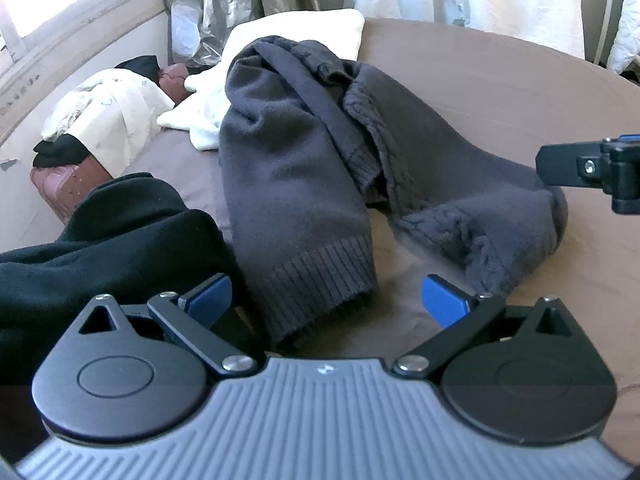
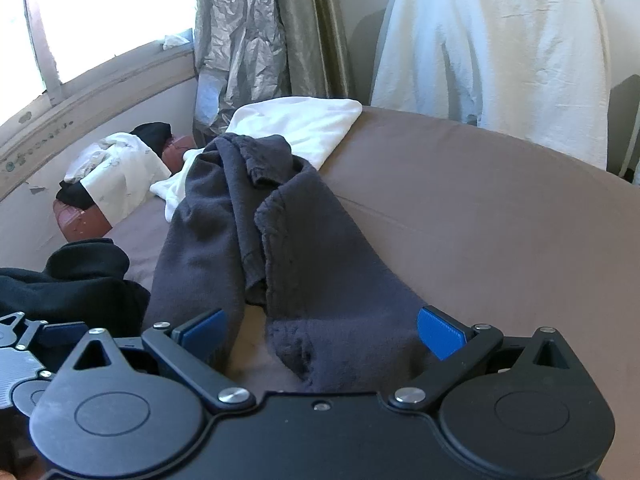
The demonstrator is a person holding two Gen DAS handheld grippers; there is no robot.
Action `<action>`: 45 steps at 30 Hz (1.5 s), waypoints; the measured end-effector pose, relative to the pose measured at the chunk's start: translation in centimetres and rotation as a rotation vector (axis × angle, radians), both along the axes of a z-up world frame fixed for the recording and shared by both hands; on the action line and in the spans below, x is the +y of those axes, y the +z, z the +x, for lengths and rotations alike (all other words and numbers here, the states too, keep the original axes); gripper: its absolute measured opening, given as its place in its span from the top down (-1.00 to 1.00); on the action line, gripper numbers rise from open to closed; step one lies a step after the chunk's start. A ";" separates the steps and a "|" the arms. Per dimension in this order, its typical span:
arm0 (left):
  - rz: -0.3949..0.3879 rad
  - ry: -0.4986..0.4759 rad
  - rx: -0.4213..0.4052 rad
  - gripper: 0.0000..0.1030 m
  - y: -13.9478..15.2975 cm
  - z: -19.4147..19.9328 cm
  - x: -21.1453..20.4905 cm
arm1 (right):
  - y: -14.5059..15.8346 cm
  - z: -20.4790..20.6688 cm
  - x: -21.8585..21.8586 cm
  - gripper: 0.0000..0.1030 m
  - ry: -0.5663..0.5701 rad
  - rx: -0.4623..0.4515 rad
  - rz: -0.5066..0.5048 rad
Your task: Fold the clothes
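Sweater: the dark grey knit sweater (image 1: 304, 168) lies crumpled on the brown bed cover (image 1: 480, 92); two limbs trail toward the cameras, the ribbed cuff (image 1: 320, 280) nearest the left tool; it is not folded flat
Left gripper (image 1: 326, 300): jaws spread wide, holding nothing; it sits just short of the cuff
Right gripper (image 2: 322, 332): jaws also wide apart and empty; the other limb's end lies between its blue pads (image 2: 440, 332)
Neighbours: black garment (image 1: 100, 240) at left, white cloth (image 1: 280, 40) behind
Judgement: each claw should pinch one layer at the edge; lift evenly and spread flat, clear of the black garment
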State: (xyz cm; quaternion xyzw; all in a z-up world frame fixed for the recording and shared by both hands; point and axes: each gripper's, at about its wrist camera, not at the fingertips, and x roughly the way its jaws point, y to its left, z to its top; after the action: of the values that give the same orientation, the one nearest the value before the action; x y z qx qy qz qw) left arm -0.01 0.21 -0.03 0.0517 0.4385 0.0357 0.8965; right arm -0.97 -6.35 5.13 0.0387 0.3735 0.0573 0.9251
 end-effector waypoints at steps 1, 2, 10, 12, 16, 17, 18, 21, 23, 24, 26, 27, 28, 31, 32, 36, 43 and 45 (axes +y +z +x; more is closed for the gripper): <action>-0.004 0.001 0.002 -1.00 0.0 0.0 0.1 | 0.0 0.0 0.1 -1.00 0.002 0.001 0.000; -0.007 0.002 0.005 -1.00 0.0 0.0 0.3 | -0.1 0.0 0.1 -1.00 0.003 0.002 0.000; -0.012 0.016 0.018 -1.00 0.0 0.0 0.5 | -0.5 0.1 0.6 -1.00 0.017 0.012 0.001; -0.033 0.017 0.030 -1.00 0.3 0.3 1.4 | -0.5 0.1 0.7 -1.00 0.020 0.015 0.001; -0.027 0.015 0.033 -1.00 0.2 0.4 1.5 | -0.7 0.1 0.9 -1.00 0.026 0.019 0.001; -0.025 0.014 0.033 -1.00 0.2 0.4 1.5 | -0.7 0.0 0.9 -1.00 0.027 0.018 0.001; -0.023 0.013 0.033 -1.00 0.2 0.4 1.4 | -0.6 0.0 0.8 -1.00 0.027 0.018 0.001; -0.019 0.005 0.031 -1.00 0.2 0.3 1.3 | -0.9 -0.1 0.9 -1.00 0.023 0.020 -0.001; -0.019 0.001 0.029 -1.00 0.2 0.2 1.2 | -0.9 -0.1 0.9 -1.00 0.022 0.022 -0.003; -0.020 -0.001 0.027 -1.00 0.2 0.2 1.2 | -0.9 0.0 1.0 -1.00 0.021 0.024 -0.003; -0.025 -0.003 0.023 -1.00 0.2 0.1 1.2 | -0.9 0.1 1.0 -1.00 0.021 0.025 -0.004; -0.027 -0.003 0.022 -1.00 0.2 0.1 1.2 | -0.9 0.1 1.0 -1.00 0.022 0.025 -0.004; -0.028 -0.003 0.020 -1.00 0.3 0.1 1.2 | -0.9 0.1 1.0 -1.00 0.022 0.026 -0.004; -0.032 -0.004 0.019 -1.00 0.3 0.1 1.2 | -1.0 0.2 1.0 -1.00 0.021 0.028 -0.005; -0.032 -0.004 0.020 -1.00 0.2 0.1 1.2 | -1.0 0.2 1.0 -1.00 0.020 0.029 -0.004; -0.033 0.000 0.023 -1.00 0.2 0.2 1.1 | -1.2 0.3 0.9 -1.00 0.014 0.036 0.000; -0.036 0.001 0.028 -1.00 0.1 0.3 1.2 | -1.7 0.4 0.8 -1.00 0.009 0.046 0.002; -0.036 0.002 0.029 -1.00 0.1 0.2 1.2 | -1.7 0.4 0.8 -1.00 0.008 0.048 0.000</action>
State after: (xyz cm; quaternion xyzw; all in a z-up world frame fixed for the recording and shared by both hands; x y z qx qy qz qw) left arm 0.24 1.37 0.04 0.0358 0.4518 0.0278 0.8910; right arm -0.60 -5.51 3.39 0.0386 0.3957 0.0600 0.9156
